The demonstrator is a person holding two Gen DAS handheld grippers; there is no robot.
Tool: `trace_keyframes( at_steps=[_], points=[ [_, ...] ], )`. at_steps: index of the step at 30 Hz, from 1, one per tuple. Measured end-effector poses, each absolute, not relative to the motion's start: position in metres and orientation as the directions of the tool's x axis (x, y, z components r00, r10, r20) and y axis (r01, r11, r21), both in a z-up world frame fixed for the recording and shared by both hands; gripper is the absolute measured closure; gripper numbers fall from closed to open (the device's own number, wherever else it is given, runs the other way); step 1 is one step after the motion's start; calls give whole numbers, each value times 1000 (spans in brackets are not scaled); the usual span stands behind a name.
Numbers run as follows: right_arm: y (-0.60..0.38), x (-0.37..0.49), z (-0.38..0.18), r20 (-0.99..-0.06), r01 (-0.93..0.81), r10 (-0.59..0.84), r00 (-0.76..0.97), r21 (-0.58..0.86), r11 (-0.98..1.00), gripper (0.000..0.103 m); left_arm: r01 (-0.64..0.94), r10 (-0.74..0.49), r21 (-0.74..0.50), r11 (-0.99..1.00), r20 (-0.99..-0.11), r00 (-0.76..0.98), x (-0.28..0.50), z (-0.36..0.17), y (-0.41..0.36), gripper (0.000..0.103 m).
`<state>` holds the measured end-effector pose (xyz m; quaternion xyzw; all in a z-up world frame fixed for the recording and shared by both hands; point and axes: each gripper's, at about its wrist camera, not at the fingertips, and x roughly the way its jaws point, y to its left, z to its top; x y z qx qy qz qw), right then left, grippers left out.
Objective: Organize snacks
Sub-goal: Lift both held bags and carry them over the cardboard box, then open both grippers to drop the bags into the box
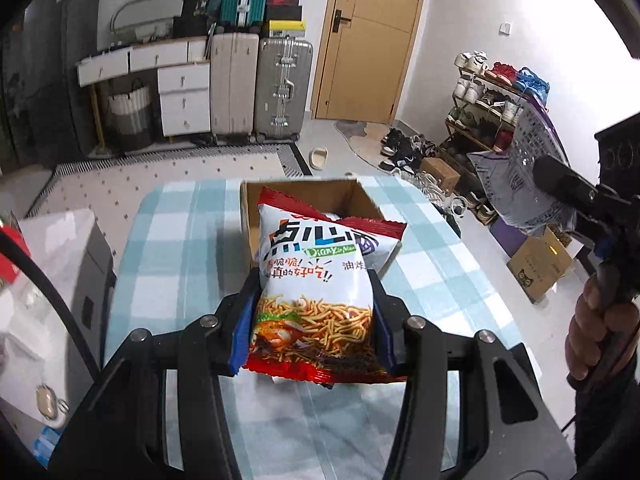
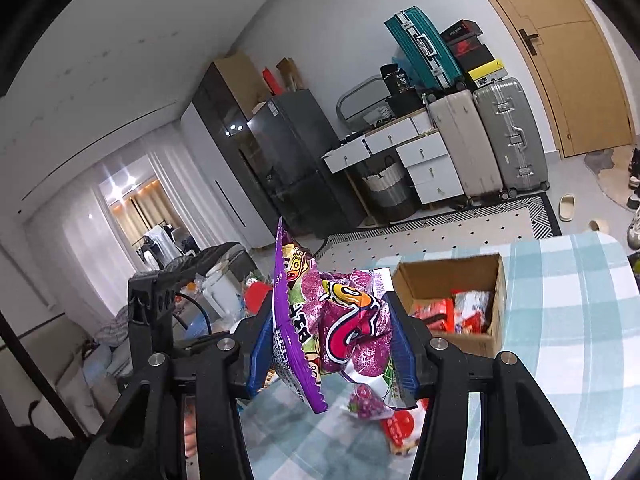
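My left gripper (image 1: pixel 314 316) pinches a noodle bag (image 1: pixel 320 280), my right gripper (image 2: pixel 332 340) a purple candy bag (image 2: pixel 340 328), both above the checked tablecloth (image 1: pixel 180 240) near the cardboard box (image 2: pixel 452 280); suitcases (image 1: pixel 256 84) and a door (image 1: pixel 368 36) behind.

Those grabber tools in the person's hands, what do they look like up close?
Both are black plastic frames of jointed bars with silver round bolts. The left gripper and right gripper each end in two fingers lined with blue pads. A black cable loops nearby.

Blue-and-white checked table (image 1: pixel 180 240) with open cardboard box (image 1: pixel 370 196) and red snack packet (image 2: pixel 398 428).
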<state>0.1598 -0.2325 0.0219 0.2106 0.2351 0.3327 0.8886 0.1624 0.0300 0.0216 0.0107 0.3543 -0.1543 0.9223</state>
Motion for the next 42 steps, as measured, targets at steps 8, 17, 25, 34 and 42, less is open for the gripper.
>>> trace_keyframes(
  at_steps=[8,17,25,34,42],
  points=[
    [-225,185,55,-296,-511,675,676,472,718,52,317,-293,-87,945,-657,695,197,56,11,57],
    [-216,229,73,-328,-497,641,694,426,756,52,328,-252,-16,945,-675,694,263,75,-27,57],
    [-218,288,62,-383,-408,577,722,437,801,52,283,-223,-27,959,-687,691,335,60,-38,57],
    [-212,360,21,-487,-358,531,693,408,840,52,265,-265,-126,956,-757,597,403,10,-24,57],
    [-205,398,-39,-580,-331,515,632,398,855,52,258,-289,-175,950,-805,518,435,-46,-16,57]
  ],
)
